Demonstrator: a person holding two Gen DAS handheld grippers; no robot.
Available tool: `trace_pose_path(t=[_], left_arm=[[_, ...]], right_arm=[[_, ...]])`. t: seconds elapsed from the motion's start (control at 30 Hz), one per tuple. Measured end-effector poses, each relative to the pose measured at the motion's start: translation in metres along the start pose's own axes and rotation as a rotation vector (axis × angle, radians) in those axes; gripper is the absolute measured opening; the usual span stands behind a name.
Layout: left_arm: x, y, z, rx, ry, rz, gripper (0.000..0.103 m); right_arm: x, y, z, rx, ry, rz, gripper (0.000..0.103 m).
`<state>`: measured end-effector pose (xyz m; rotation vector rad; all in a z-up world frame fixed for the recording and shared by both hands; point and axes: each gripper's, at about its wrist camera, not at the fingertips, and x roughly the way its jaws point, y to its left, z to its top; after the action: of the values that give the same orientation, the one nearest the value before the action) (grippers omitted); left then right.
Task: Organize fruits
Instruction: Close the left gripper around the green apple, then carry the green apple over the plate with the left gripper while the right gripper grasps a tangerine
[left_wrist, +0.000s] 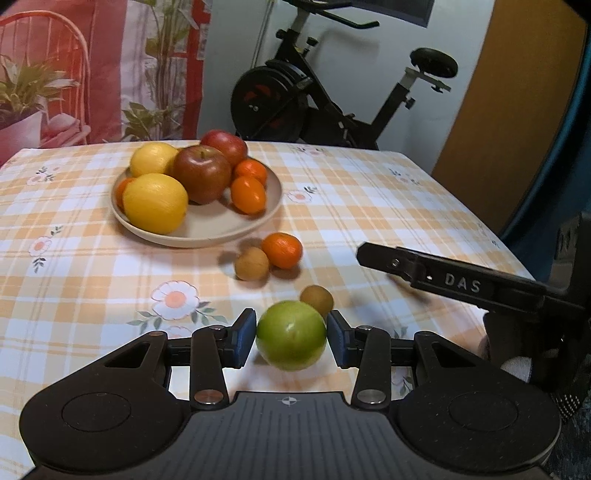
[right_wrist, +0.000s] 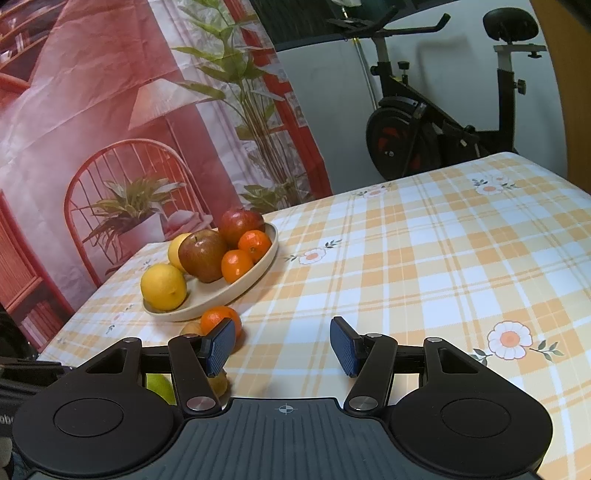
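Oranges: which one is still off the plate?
The orange on the tablecloth in front of the plate, touching a small brown fruit. The other oranges lie on the plate beside the apples.

The left gripper (left_wrist: 291, 338) points downward, its blue-padded fingers (left_wrist: 242, 339) pressed against both sides of a green fruit (left_wrist: 291, 335). The right gripper (right_wrist: 282, 345) is held low over the tabletop (right_wrist: 424, 266), its fingers (right_wrist: 343, 345) spread apart with nothing between them.
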<state>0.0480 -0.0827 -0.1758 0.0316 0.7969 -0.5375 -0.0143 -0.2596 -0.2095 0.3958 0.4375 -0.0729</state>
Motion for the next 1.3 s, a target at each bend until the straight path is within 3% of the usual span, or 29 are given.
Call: trace_pose_path(t=[0.17,0.2,0.37,0.47,0.6,0.97,1.3], left_arm=[[-0.001,0.009,0.005,-0.02,-0.019,0.013,0.039],[0.0,0.012,0.005,-0.027,-0.015,0.013,0.032],[0.0,0.013,0.005,-0.018,-0.014,0.002,0.032],[-0.001,0.016,0.004,-0.025,-0.009,-0.003,0.032],[0.0,0.019,0.002,-0.035,0.023,-0.019,0.05],[0.007,0.015,-0.007,-0.009,0.087,-0.088,0.052],[0.009,0.016,-0.008,-0.011,0.081,-0.091,0.05]], right_arm=[[0.001,0.002,0.002,-0.017,0.017,-0.009,0.051],[0.002,0.003,0.003,-0.023,0.026,-0.01,0.051],[0.007,0.006,0.007,-0.041,0.047,-0.02,0.05],[0.008,0.007,0.008,-0.042,0.057,-0.02,0.05],[0.009,0.013,0.01,-0.064,0.076,-0.013,0.05],[0.029,0.034,0.026,-0.194,0.133,0.022,0.046],[0.063,0.047,0.035,-0.242,0.197,0.084,0.043]])
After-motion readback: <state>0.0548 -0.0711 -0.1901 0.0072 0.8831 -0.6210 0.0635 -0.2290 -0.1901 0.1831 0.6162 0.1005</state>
